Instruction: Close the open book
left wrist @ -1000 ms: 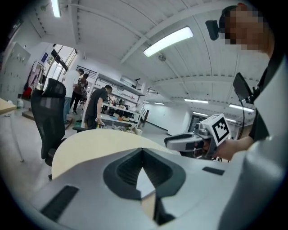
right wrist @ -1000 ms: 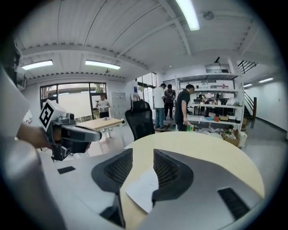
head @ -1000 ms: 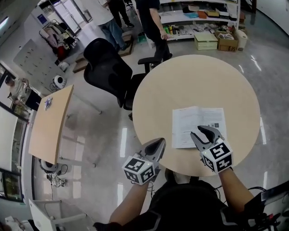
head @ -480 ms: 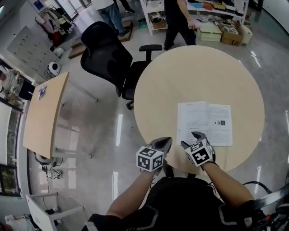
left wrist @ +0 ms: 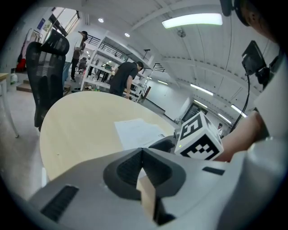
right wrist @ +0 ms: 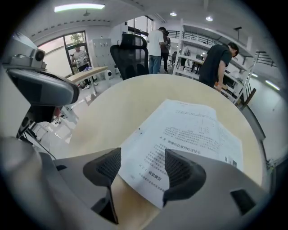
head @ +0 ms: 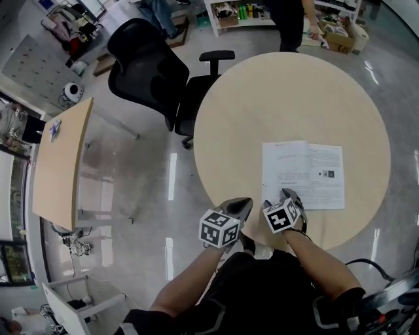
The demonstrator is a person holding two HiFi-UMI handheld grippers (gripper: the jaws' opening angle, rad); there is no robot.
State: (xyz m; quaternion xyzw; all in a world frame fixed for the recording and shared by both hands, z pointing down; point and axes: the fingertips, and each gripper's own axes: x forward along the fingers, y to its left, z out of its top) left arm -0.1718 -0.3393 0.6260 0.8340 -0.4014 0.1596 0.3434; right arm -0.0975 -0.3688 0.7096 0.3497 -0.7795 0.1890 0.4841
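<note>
An open book point(head: 303, 175) of white printed pages lies flat on the round beige table point(head: 262, 98), towards its near right side. My right gripper point(head: 292, 194) hangs just over the book's near-left corner. In the right gripper view its jaws point(right wrist: 141, 168) stand open, having just been opening, with the page corner point(right wrist: 148, 179) below and between the pads and not pressed. My left gripper point(head: 241, 205) is shut with nothing in it, at the table's near edge left of the book. The left gripper view shows the book point(left wrist: 139, 132) ahead and the right gripper's marker cube point(left wrist: 198, 137).
A black office chair point(head: 147, 59) stands at the table's far left. A wooden side table point(head: 62, 170) is further left. A person point(head: 288, 19) bends at shelves beyond the table. The table's near edge lies under both grippers.
Both grippers have sunk toward the table's near edge. The right one has shifted from the book's lower middle to its near-left corner, tipped downward, and its jaws have spread.
</note>
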